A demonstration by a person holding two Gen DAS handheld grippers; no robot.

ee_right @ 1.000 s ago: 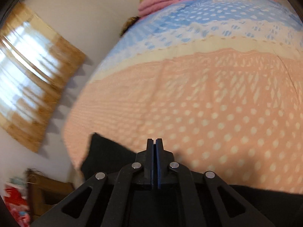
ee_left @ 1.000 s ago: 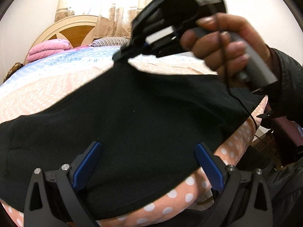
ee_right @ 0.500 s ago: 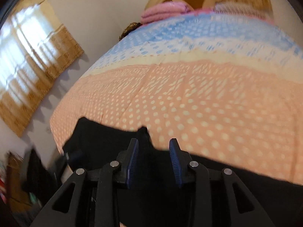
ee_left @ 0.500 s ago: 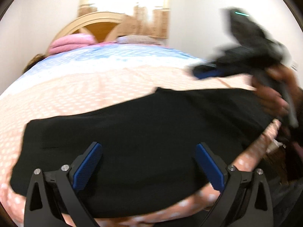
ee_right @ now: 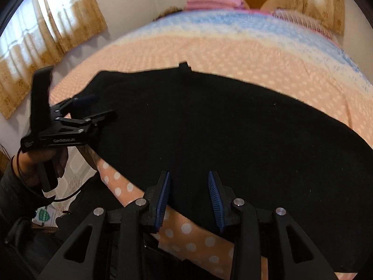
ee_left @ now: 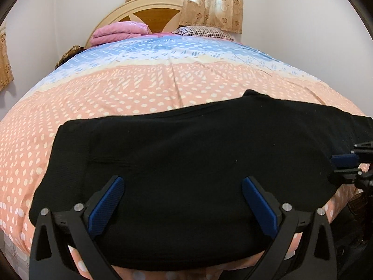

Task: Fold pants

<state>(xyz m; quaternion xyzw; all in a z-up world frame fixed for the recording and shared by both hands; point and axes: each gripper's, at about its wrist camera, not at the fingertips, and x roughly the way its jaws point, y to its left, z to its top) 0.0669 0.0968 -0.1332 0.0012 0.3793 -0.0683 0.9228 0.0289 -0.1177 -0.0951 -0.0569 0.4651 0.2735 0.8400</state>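
The black pants (ee_left: 186, 163) lie flat across the near edge of the bed (ee_left: 139, 88), seemingly folded lengthwise already. The left claw (ee_left: 181, 200) hovers wide open and the right claw (ee_right: 188, 196) part-open, both empty. The next fold likely calls for pinching one end and carrying it across.

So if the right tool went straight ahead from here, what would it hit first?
Most likely the pants: the open right tool points over their near edge on the bed, though its height above them is unclear.
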